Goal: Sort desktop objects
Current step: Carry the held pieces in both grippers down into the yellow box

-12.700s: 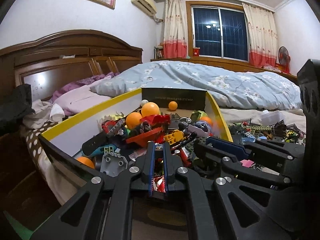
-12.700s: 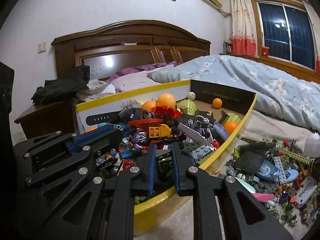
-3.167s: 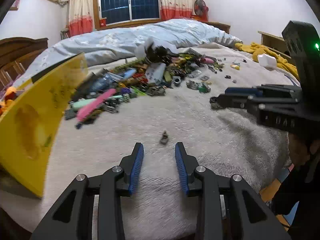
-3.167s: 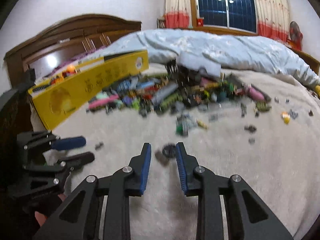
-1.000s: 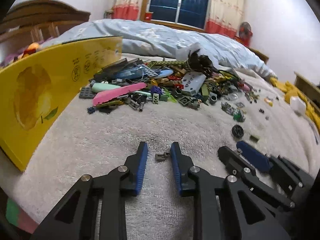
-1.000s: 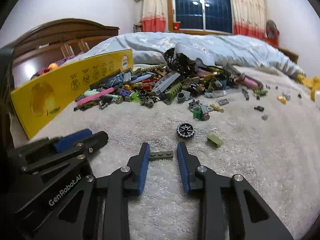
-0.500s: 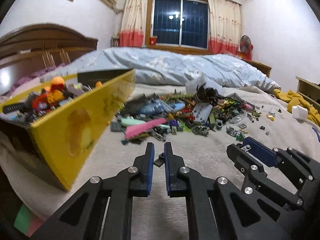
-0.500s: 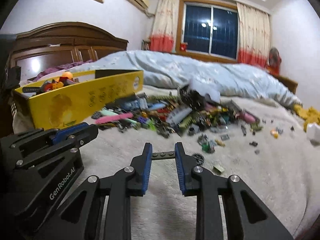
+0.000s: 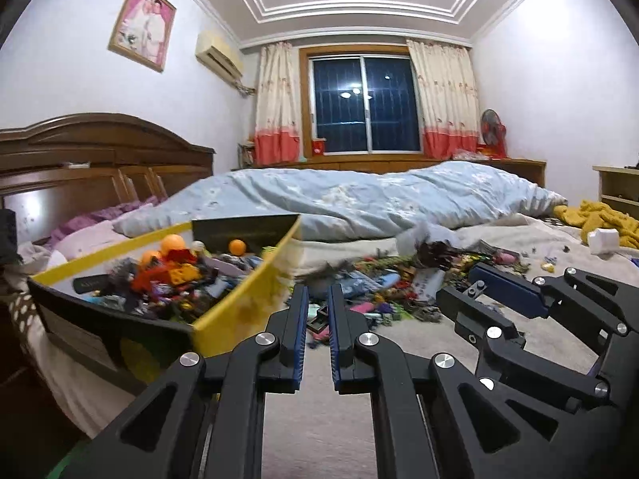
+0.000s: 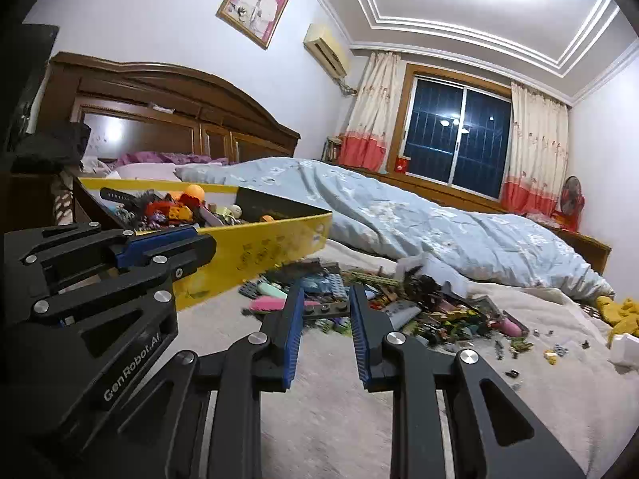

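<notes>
My left gripper is shut on a small dark toy piece, held in the air above the blanket. My right gripper is shut on a flat grey plate with holes, which spans the gap between its blue pads. Both point towards the yellow box, which lies to their left and is full of mixed toys and orange balls. The box wall shows in the right wrist view too. A pile of loose toy pieces lies on the blanket behind the held plate.
Each gripper shows in the other's view: the right gripper at right, the left gripper at left, close beside the box. A blue duvet lies behind the pile, and a wooden headboard stands at left. Small scattered bits and a yellow cloth lie at right.
Both grippers closed on their pieces, rose off the blanket and swung left. The yellow box's inside has come into view and the pile now sits lower and further right.
</notes>
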